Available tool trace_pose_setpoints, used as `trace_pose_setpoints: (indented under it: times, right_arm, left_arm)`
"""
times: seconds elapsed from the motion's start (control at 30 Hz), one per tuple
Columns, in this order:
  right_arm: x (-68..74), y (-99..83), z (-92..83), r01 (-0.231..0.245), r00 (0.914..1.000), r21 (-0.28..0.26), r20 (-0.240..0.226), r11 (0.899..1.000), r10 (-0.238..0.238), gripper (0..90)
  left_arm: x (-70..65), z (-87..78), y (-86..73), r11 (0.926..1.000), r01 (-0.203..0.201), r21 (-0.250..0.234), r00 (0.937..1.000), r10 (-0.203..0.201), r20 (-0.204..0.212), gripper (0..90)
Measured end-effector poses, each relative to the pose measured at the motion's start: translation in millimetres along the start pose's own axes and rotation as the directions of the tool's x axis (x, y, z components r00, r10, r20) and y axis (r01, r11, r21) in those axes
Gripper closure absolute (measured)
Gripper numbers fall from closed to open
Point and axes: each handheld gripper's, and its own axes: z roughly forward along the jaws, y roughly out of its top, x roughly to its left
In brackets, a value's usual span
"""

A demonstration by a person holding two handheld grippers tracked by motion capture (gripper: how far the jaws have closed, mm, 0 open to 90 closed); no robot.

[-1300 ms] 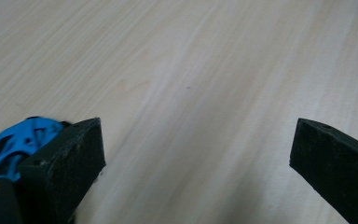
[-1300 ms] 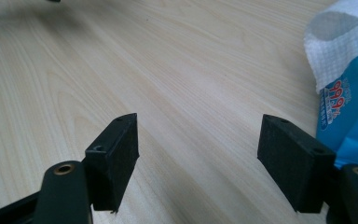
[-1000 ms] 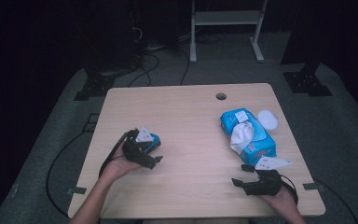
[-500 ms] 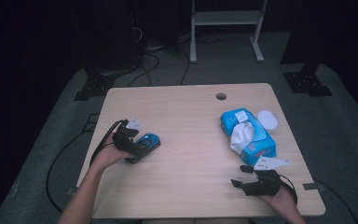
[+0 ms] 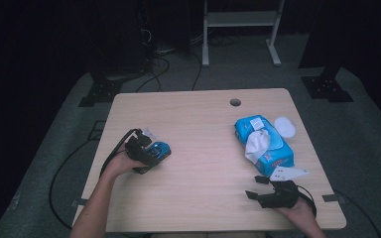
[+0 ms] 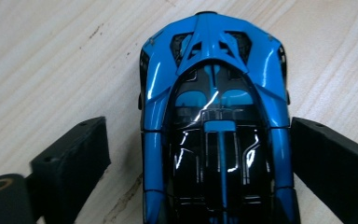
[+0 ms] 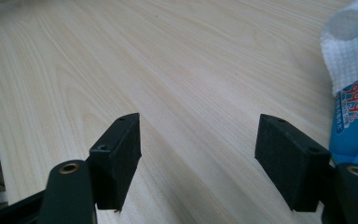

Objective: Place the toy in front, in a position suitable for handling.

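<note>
**Two jaws around a slippery toy car, neither one pressing yet**

One blue toy car (image 6: 214, 116) sits on the wooden table (image 5: 203, 148), toward its left side as the high view has it, and it lies between the jaws of my left gripper (image 5: 146, 153). In the left gripper view the car's glossy body runs lengthwise up the middle. My jaws have just been closing a little, yet bare table shows between the left pad and the car, and the right pad looks close to its flank without clearly pressing. So I would call that claw wide, with the car inside it and not held.

What worries me is the uneven gap. If I squeeze from here, I judge the nearer pad will meet the car first and shove it sideways on its wheels, or let it roll forward out of the jaws. The sloped, shiny sides could also let the pads ride up and pop the car free.

My right gripper (image 5: 268, 196) rests near the table's front right corner, jaws wide with nothing between them. Just beside it lies the blue wipes pack (image 5: 263, 144), a white wipe (image 7: 349, 42) sticking out; a careless move there could snag that wipe.
</note>
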Motion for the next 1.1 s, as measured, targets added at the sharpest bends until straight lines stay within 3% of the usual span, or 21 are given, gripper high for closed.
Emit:
trace_pose_setpoints:
  times: [0.1,0.23,0.33,0.37,0.53,0.6,0.83,1.1]
  right_arm:
    - [0.6,-0.2,-0.7,0.001,1.0000,-0.002,0.001,1.000,-0.001,30.2]
    - [0.3,-0.1,-1.0,-0.002,1.0000,-0.004,0.002,1.000,0.002,30.3]
    - [0.3,0.0,-0.2,-0.001,1.0000,-0.002,0.005,1.000,0.001,30.4]
    - [0.2,-0.1,0.2,-0.002,1.0000,-0.001,0.005,1.000,0.002,30.4]
    - [0.5,-0.2,-1.1,0.000,1.0000,-0.009,0.006,1.000,0.000,30.6]
    - [-0.2,-0.1,-1.8,-0.002,1.0000,-0.013,0.007,1.000,0.002,30.6]
    - [-0.8,0.2,-4.0,-0.006,0.9999,-0.023,0.010,1.000,0.006,30.9]
    - [-1.5,0.5,-4.9,-0.005,0.9999,-0.028,0.014,1.000,0.005,31.0]
  left_arm:
    - [2.4,2.8,-1.4,0.9997,0.019,0.013,0.9993,-0.019,0.032,11.3]
    - [1.4,2.4,-0.6,0.9998,0.016,0.011,0.9994,-0.016,0.030,13.8]
    - [-2.6,-0.4,1.2,0.9999,-0.012,0.010,0.9991,0.012,0.040,24.4]
    - [-2.4,-0.3,1.9,0.9999,0.000,0.016,0.9991,-0.001,0.043,25.2]
    - [-3.5,-1.1,4.8,0.9992,-0.007,0.039,0.9995,0.005,0.033,25.5]
    - [-2.6,-3.8,5.4,0.9997,0.007,0.023,0.9993,-0.008,0.038,26.1]
    - [-3.9,-5.3,5.6,0.9992,-0.013,0.039,0.9997,0.012,0.021,26.8]
    - [-3.9,-12.8,6.0,0.9996,-0.021,0.017,0.9998,0.021,0.006,26.9]
